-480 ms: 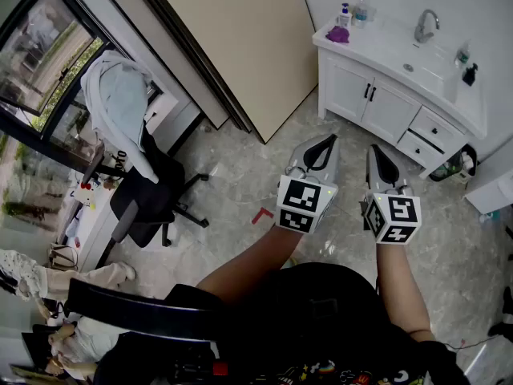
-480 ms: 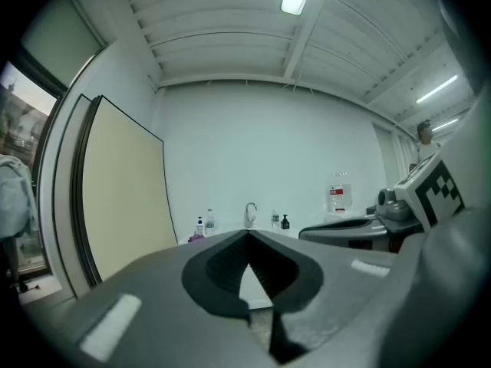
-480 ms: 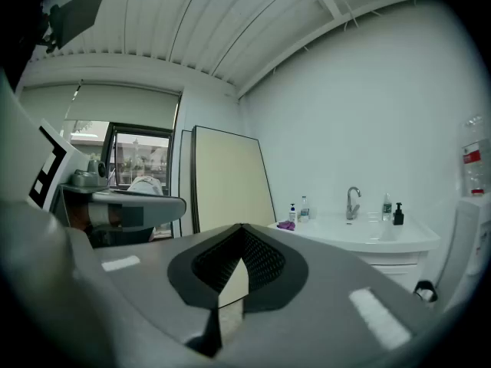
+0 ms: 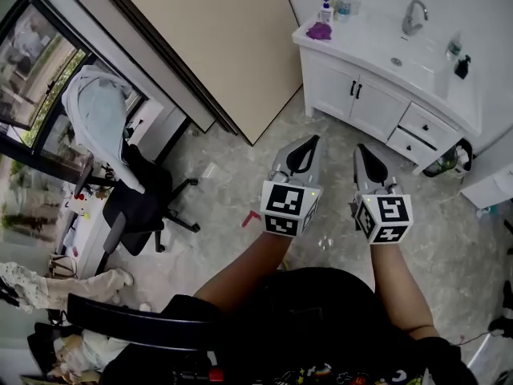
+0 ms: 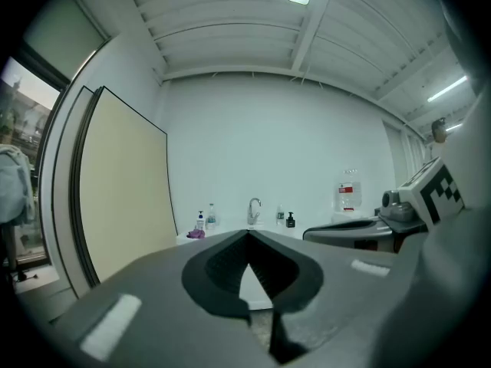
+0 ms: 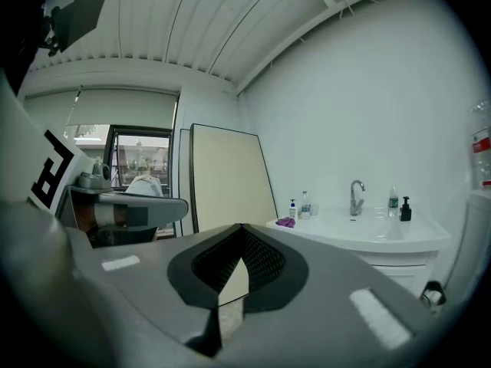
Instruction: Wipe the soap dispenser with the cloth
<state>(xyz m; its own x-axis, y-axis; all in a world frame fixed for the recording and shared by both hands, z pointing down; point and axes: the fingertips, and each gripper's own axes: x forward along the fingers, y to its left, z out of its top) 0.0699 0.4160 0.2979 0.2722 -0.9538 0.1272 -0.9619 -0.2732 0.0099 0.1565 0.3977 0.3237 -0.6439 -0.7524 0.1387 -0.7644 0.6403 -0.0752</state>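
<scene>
A purple cloth (image 4: 319,30) lies on the left end of the white vanity top (image 4: 377,42), beside a white soap dispenser (image 4: 325,10) with a blue label. A black dispenser (image 4: 462,66) stands at the vanity's right end. My left gripper (image 4: 309,139) and right gripper (image 4: 361,147) hang side by side over the floor, well short of the vanity, both shut and empty. The left gripper view has the cloth (image 5: 196,234) and dispenser (image 5: 200,221) far beyond the left gripper (image 5: 247,232). In the right gripper view the cloth (image 6: 285,222) and dispenser (image 6: 292,209) are far beyond the right gripper (image 6: 242,226).
A faucet (image 4: 410,16) and sink sit mid-vanity, with a water bottle (image 4: 343,2) next to the dispenser. A large beige panel (image 4: 216,46) leans on the wall at left. An office chair (image 4: 132,207) draped with clothing stands by the window. Marble floor (image 4: 337,127) lies between me and the vanity.
The head view has shifted slightly, so the vanity and chair sit a little further left in frame. Both grippers stay shut and side by side.
</scene>
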